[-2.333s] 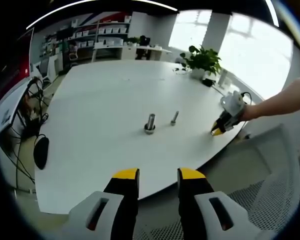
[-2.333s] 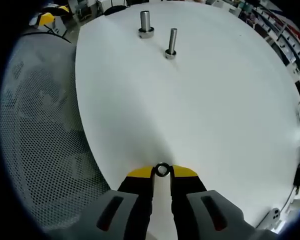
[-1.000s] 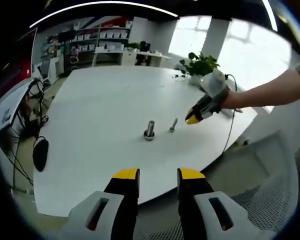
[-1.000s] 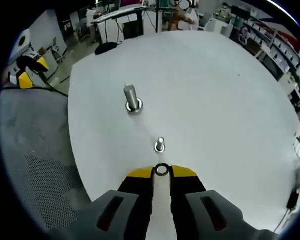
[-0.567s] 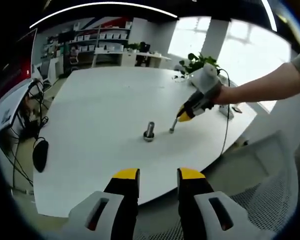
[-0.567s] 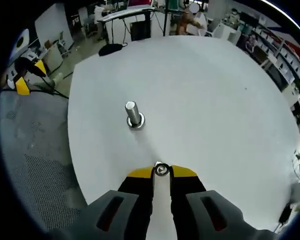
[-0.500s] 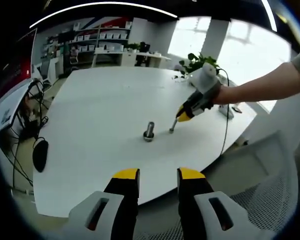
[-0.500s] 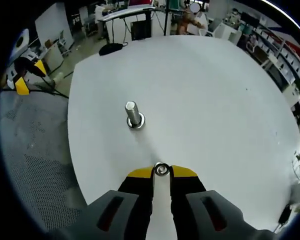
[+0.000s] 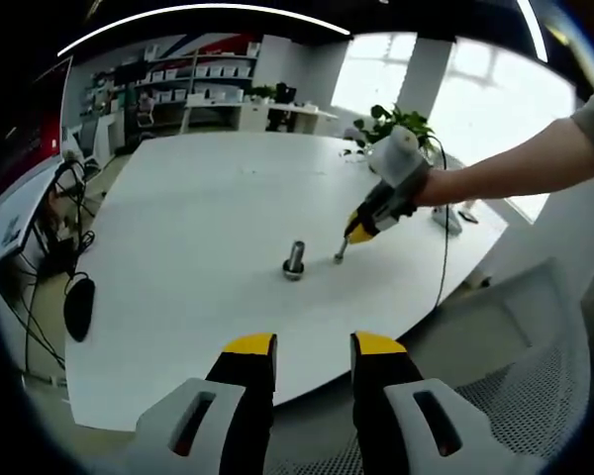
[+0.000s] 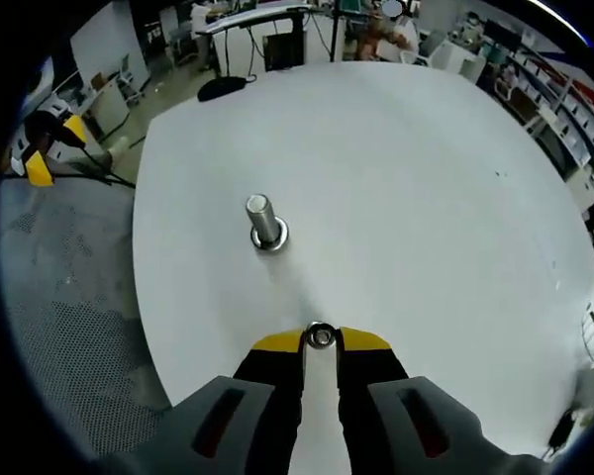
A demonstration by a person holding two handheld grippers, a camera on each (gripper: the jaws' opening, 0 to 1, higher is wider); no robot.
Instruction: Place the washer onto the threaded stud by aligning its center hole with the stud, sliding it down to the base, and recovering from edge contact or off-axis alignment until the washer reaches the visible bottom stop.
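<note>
Two steps remain: your right gripper (image 10: 320,339) pinches the washer (image 10: 320,336) right over the thin stud (image 9: 341,249); seat the hole and slide it down. Your left gripper (image 9: 314,345) idles open, off the counter (image 9: 198,218).

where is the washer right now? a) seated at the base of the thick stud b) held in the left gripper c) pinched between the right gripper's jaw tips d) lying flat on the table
c: in the right gripper view the washer sits between the yellow jaw tips of the right gripper, while the left gripper is open and holds nothing.
</note>
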